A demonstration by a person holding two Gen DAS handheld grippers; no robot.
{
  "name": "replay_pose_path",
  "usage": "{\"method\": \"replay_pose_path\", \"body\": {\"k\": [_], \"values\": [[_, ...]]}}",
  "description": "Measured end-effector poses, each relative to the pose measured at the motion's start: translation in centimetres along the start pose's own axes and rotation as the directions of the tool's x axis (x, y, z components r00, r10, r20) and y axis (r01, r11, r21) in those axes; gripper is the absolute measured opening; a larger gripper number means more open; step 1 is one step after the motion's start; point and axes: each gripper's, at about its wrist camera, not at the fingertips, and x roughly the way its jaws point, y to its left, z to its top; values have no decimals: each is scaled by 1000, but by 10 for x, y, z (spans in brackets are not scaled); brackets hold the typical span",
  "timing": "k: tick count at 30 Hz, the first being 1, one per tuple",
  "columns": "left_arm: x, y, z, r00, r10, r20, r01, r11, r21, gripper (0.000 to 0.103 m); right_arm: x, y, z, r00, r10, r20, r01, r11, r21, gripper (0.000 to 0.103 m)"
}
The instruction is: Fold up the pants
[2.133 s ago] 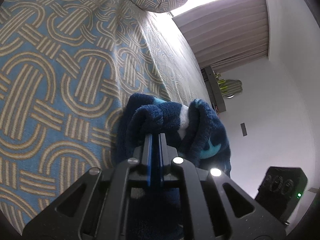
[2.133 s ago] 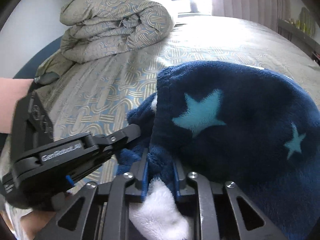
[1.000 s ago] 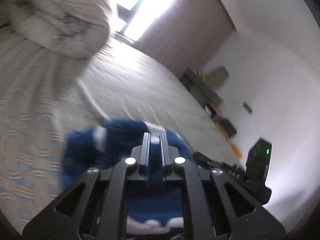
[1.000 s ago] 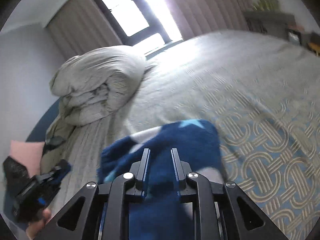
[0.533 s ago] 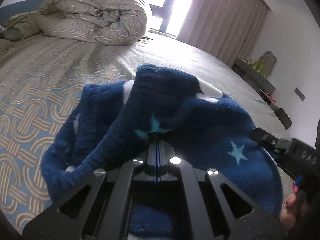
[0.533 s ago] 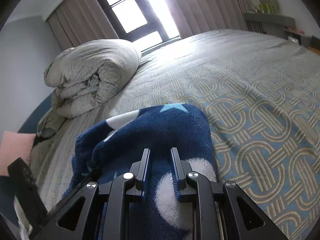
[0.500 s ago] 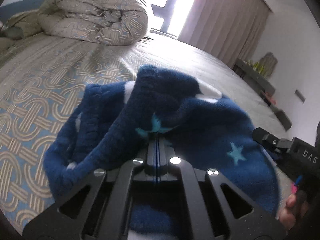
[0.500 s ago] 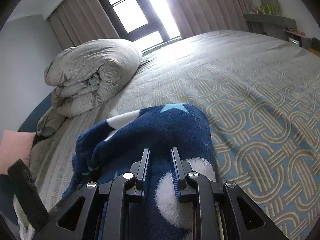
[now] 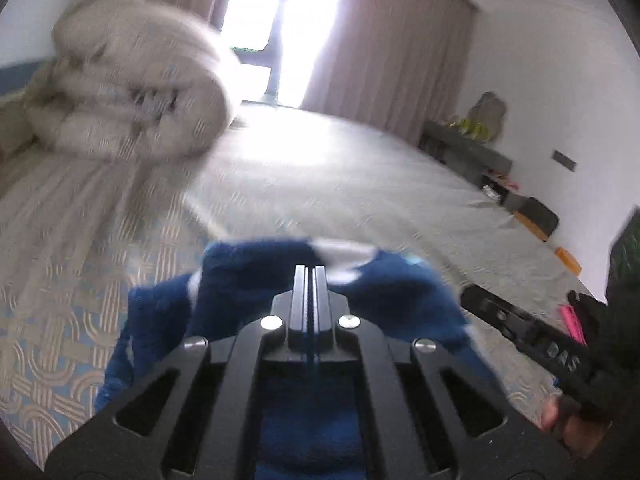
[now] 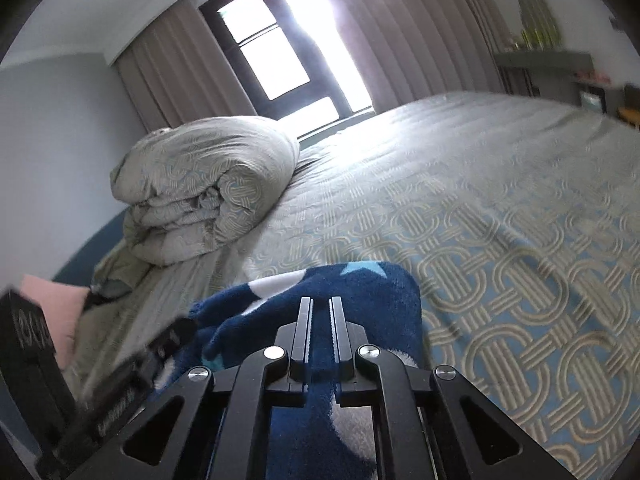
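Note:
The pants [image 9: 240, 280] are dark blue fleece with light blue stars and white spots. They hang bunched over both grippers above the bed. My left gripper [image 9: 309, 270] is shut on the pants, jaws pressed together on a thin fold. My right gripper [image 10: 321, 302] is shut on the pants [image 10: 380, 292] with fleece between the nearly closed jaws. Each gripper shows in the other's view: the right one at the right edge [image 9: 532, 340], the left one at the lower left [image 10: 120, 392]. The left wrist view is blurred by motion.
The bed [image 10: 500, 220] has a blue and beige patterned cover. A rolled duvet [image 10: 204, 188] lies at its head by the window. A pink pillow [image 10: 52, 312] sits at the left. A low shelf [image 9: 468, 152] with items stands along the right wall.
Both grippers have lifted and tilted up with the pants. The pants now sit lower and smaller in both views. The left view has swung and blurred.

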Motion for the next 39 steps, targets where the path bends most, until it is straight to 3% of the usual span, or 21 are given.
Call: {"method": "replay_pose_path", "body": {"k": [3,4,8,11,25,26,28,29,30,32,34,39], "values": [[29,19,-17,991,56,-119,-64,996,-58,2,25,-7,-12,995,-46,-83,47,999,18,6],[33,23,-23,992,50,-120,-59,996,-71,2,31,-10,-15,994,-49,-96,52,998,28,6],[31,10,-37,989,136,-58,-133,990,47,2,36,1,-21,991,-99,-88,94,994,-60,6],[32,18,-36,992,105,-64,-105,994,12,2,40,8,-27,987,-143,-77,134,985,-111,6],[29,20,-25,992,78,-97,-76,997,16,2,38,1,-22,991,-99,-93,93,994,-64,7],[26,19,-23,992,77,-104,-76,997,15,6,37,-1,-22,992,-90,-94,85,995,-55,8],[16,17,-15,992,64,-105,-62,998,17,28,34,-4,-18,993,-58,-106,55,998,-25,13],[7,15,-9,995,39,-90,-38,999,17,46,31,-7,-15,993,-28,-117,28,1000,-1,22],[-3,15,-3,998,12,-67,-11,1000,13,52,28,-10,-11,991,16,-133,-12,999,32,26],[-16,17,5,999,-1,-49,1,1000,5,52,23,-15,-5,986,74,-151,-63,995,76,38],[-24,24,12,998,1,-58,-1,1000,-10,54,16,-19,0,983,98,-155,-83,992,99,39],[-27,56,17,993,-47,-104,32,988,-149,59,10,-35,8,969,153,-192,-121,978,167,44]]}}
